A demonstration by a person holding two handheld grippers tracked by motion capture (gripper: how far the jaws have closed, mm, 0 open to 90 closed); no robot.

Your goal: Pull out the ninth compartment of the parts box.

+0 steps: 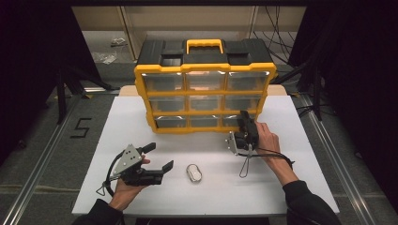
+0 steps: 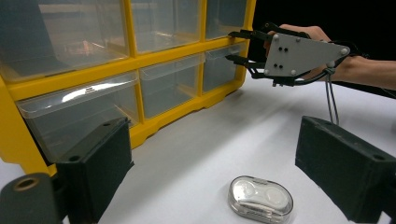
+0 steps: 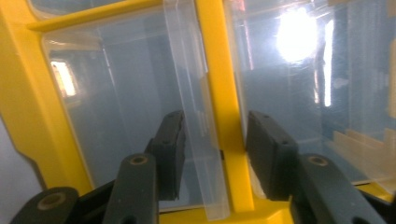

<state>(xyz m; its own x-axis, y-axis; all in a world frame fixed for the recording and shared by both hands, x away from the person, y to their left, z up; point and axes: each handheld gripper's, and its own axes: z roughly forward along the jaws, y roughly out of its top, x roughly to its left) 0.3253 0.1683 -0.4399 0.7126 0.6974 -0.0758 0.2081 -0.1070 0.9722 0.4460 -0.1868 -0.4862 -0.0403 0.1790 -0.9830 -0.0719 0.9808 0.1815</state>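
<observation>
Small clear case [image 1: 193, 172] lies on the counter [image 1: 281, 187], at 3 o'clock from the wide-open left hand-held gripper [image 1: 157, 157]. Right hand-held gripper [image 1: 245, 123], jaws apart, straddles the organizer's [image 1: 204, 89] bottom-right drawer [image 3: 140, 116] lip.

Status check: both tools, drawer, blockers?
Right tool open, jaws straddling lip of bottom-right clear plastic drawer. Left tool open, hovering by small clear oval case. Nothing blocking.

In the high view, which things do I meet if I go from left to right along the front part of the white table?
Left gripper → small clear case → right gripper, which reaches the yellow drawer cabinet standing farther back.
</observation>
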